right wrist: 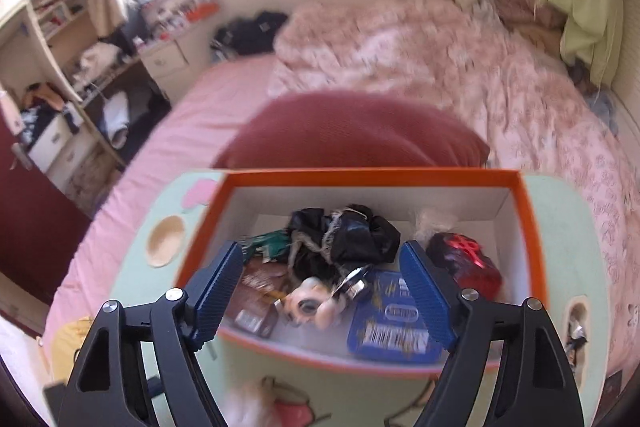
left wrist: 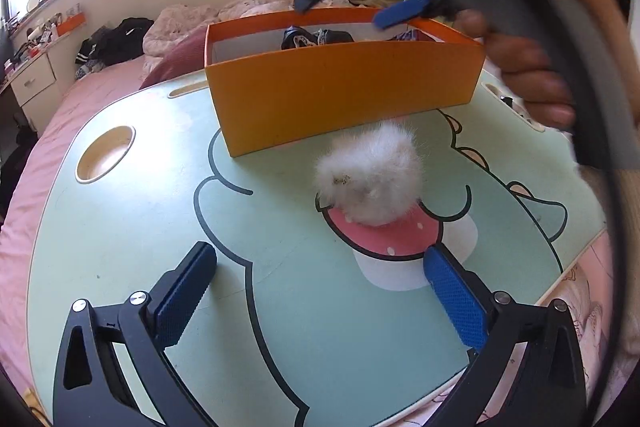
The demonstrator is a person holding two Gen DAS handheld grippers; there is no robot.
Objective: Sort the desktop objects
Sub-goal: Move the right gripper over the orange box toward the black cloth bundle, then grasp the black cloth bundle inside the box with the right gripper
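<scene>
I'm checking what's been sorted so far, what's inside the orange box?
The orange box holds a black cloth bundle, a blue tin, a brown packet and a red-and-black item. Anything beneath them is covered.

An orange box (left wrist: 344,95), white inside, is seen centre frame on a mint-green table (left wrist: 120,227) printed with a black-outlined cartoon (red mouth, white-dotted). A white fluffy ball (left wrist: 372,175) is shown; blue pads (left wrist: 456,299) lower right.

Lap table (left wrist: 120,227) with orange box (left wrist: 344,95), fluffy ball (left wrist: 370,173)
</scene>
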